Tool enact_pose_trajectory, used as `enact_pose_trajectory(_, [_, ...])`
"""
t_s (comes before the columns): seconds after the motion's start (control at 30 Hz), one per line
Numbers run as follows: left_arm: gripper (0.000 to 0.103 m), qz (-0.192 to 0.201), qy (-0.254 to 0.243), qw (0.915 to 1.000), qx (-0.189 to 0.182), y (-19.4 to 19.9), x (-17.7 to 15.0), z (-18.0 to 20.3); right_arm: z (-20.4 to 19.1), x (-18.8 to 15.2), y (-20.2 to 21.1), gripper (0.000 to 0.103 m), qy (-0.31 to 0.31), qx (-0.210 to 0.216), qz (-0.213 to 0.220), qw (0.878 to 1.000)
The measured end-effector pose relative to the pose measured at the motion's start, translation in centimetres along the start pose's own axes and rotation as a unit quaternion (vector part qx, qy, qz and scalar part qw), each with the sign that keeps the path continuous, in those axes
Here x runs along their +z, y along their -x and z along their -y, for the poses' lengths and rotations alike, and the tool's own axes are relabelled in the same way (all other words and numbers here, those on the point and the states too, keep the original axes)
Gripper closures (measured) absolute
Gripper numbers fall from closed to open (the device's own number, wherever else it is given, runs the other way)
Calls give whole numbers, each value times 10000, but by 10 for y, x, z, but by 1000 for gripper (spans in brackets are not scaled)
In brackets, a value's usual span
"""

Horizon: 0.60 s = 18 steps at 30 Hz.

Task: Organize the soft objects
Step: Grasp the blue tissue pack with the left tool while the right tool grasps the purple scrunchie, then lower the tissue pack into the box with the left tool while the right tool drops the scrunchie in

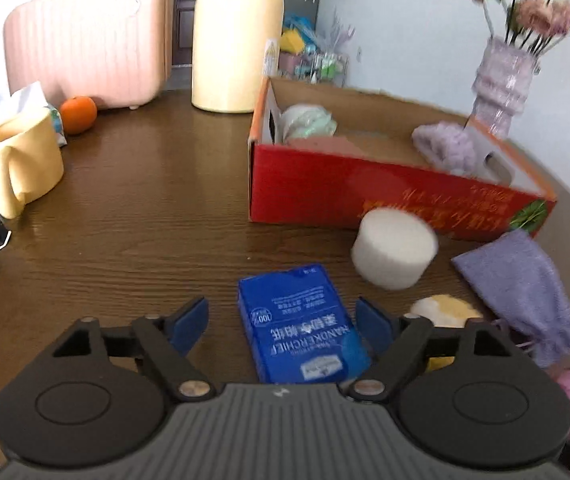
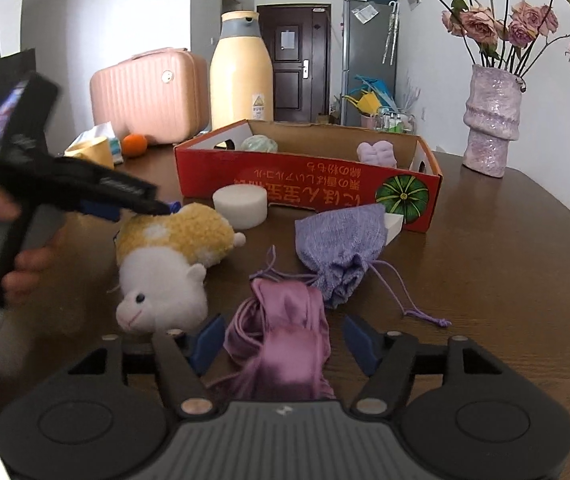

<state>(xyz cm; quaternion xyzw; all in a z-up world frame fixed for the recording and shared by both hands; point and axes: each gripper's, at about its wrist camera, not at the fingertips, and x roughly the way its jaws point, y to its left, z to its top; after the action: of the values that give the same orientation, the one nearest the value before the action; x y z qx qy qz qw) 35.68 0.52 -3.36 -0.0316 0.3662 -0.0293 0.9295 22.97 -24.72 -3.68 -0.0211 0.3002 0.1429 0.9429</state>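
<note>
Straddling the pink satin pouch [image 2: 285,344] just before the red box [image 2: 305,184], the wide-open right claw [image 2: 285,340] is facing slippery, limp fabric; pinching its bunched middle looks safest.

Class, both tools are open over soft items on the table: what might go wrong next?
1. The right tool straddles the pink pouch; its loose cords may snag the purple pouch lying close by.
2. The left tool straddles the tissue pack off-centre, so closing may push it aside.
</note>
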Motion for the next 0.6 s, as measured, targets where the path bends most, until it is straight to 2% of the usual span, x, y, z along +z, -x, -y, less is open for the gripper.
enact_pose_trajectory(0.1, [20,-118,-22,9999,24,-13,-1,0,6,-6,-1,38,-102,45,-129,9999])
enact_pose_trajectory(0.17, [23,-108,56,9999,7,-13,-3,-4,7,-9,-2,43,-126,52,-180,9997])
enact_pose_trajectory(0.2, [25,-101,76,9999,35,-12,-3,-6,8,-10,-3,50,-176,93,-185,9996])
enact_pose_trajectory(0.23, [32,-93,98,9999,57,-10,-4,-8,9,-10,-4,59,-206,131,-187,9995])
enact_pose_trajectory(0.3, [48,-84,131,9998,115,-8,-4,-13,7,-9,-6,64,-160,107,-189,9996])
enact_pose_trajectory(0.43, [51,-70,174,9996,220,1,-9,-23,6,-7,-7,69,-131,107,-170,9997])
enact_pose_trajectory(0.6, [51,-42,209,9997,87,25,-26,-29,4,-4,4,69,-134,66,-14,9999])
